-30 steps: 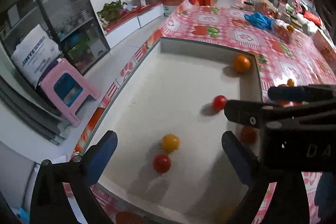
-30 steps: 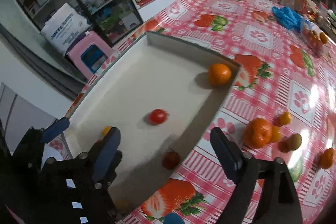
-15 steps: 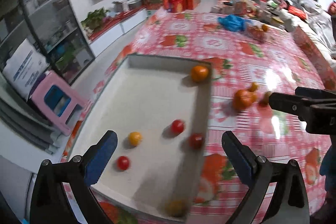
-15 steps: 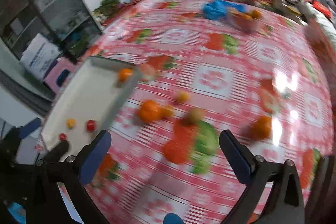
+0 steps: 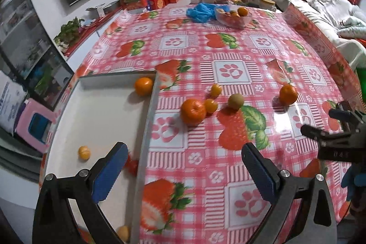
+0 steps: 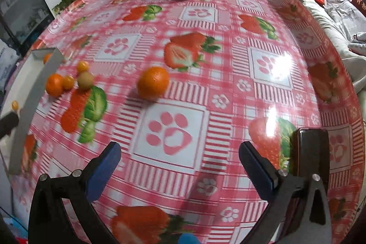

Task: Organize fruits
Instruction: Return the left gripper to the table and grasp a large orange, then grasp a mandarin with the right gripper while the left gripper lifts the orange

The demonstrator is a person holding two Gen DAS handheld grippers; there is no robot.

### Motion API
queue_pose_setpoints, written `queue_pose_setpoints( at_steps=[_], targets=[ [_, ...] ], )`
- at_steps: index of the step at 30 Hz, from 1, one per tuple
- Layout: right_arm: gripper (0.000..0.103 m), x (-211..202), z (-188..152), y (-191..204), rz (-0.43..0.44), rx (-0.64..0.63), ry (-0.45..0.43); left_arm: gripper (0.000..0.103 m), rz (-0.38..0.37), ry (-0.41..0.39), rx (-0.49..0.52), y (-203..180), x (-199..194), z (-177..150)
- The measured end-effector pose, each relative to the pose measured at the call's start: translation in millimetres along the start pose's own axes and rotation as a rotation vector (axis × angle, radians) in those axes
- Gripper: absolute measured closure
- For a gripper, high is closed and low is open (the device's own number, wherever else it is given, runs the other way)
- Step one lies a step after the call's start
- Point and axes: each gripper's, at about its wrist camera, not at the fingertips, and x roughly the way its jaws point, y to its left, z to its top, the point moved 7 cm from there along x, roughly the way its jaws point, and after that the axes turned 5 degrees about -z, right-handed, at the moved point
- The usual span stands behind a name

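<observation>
Fruits lie loose on the counter [image 6: 228, 88]: one orange [image 6: 152, 83] sits ahead of the right claw [image 6: 179, 172], apart from it. Being round, it shows no long axis. Four more cluster beside the tray [image 5: 146, 129]. Both claws, left claw [image 5: 184, 172] included, stand wide and hold nothing. The tray contains an orange [image 5: 143, 86] in its far corner.

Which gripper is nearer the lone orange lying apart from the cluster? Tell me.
Right. The right gripper faces the lone orange just ahead, jaws open and empty. The left gripper sits by the tray, farther away.
</observation>
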Motion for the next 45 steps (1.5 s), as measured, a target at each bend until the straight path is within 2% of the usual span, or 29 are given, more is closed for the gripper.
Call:
queue_pose_setpoints(
  at_steps=[4,6,11,13,14,15,18,24,25,27,29,30,38,45],
  targets=[
    [0.000,6.2,-6.7,-0.9,0.017,-0.005,0.008,0.003,0.057,-0.014,0.049,-5.0,17.8,5.8],
    [0.000,13.6,-12.3,1.3,0.045,0.002,0.033,0.003,0.061,-0.004,0.053,-6.1,26.4,6.6],
    [0.000,15.0,-16.7,7.5,-0.012,-0.077,-0.010,0.003,0.091,-0.031,0.094,-10.0,40.5,16.3],
    [0.000,13.7,-18.0,6.1,-0.003,-0.075,-0.025,0.008,0.108,-0.031,0.111,-11.4,48.2,19.4],
    [0.000,13.3,-18.3,5.9,-0.003,-0.079,-0.030,0.018,0.107,-0.020,0.113,-11.4,52.7,20.0],
    [0.000,12.5,-18.9,5.9,-0.002,-0.082,-0.038,0.020,0.097,0.006,0.109,-11.0,59.6,19.6],
    [0.000,11.4,-20.0,5.4,0.001,-0.088,-0.049,0.020,0.095,0.018,0.078,-6.7,69.8,20.5],
    [0.000,12.3,-18.1,6.1,0.003,-0.090,-0.063,0.020,0.101,0.026,0.089,-4.8,83.2,23.1],
    [0.000,12.1,-18.2,6.1,0.003,-0.090,-0.065,0.022,0.099,0.031,0.090,-4.4,85.5,22.9],
    [0.000,12.4,-17.6,5.9,0.003,-0.091,-0.069,0.044,0.068,0.062,0.078,-4.7,92.4,21.3],
    [0.000,12.5,-17.4,5.9,0.004,-0.092,-0.073,0.058,0.040,0.085,0.043,-2.8,97.5,19.2],
    [0.000,12.3,-17.4,5.8,0.005,-0.094,-0.076,0.061,0.031,0.079,0.027,-1.9,97.4,19.3],
    [0.000,10.7,-18.9,5.9,0.006,-0.093,-0.109,0.061,0.004,0.067,-0.001,0.0,92.8,13.3],
    [0.000,14.8,-12.0,6.9,0.005,-0.091,-0.067,0.061,0.010,0.051,0.014,-4.4,80.1,-2.1]
  ],
)
